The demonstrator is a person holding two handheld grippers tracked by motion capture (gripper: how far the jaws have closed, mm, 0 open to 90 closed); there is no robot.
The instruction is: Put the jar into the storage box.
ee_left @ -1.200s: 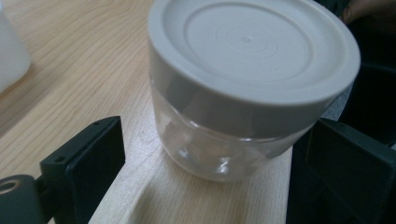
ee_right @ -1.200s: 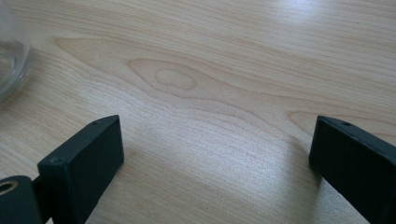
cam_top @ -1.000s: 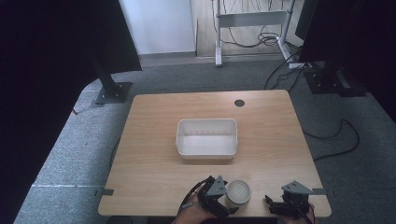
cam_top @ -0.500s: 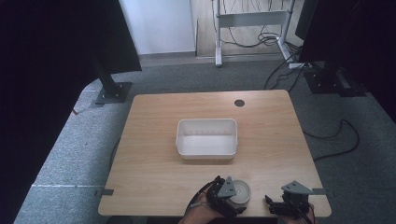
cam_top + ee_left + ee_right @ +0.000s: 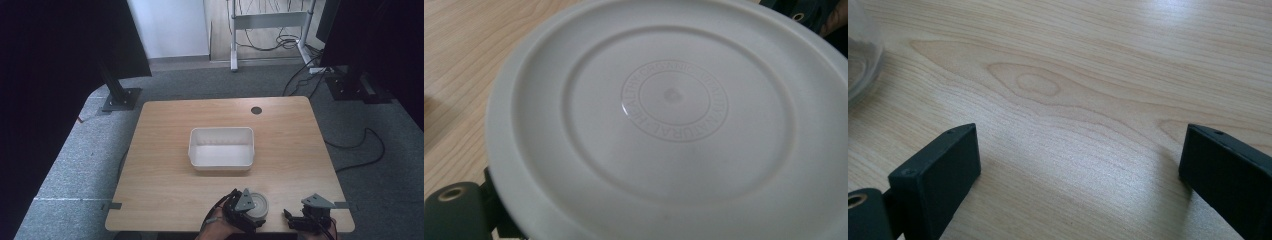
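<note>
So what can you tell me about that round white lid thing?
The round lid looks like smooth whitish plastic, with raised rings and a circle of tiny embossed letters around a centre dot. In the high view it sits at the wooden table's near edge, on what seems a clear container, with the left gripper right against it. Whether the jaws clamp it, I cannot tell.

white tray: mid-table, upright | cable hole: far edge | table: light wood
</note>
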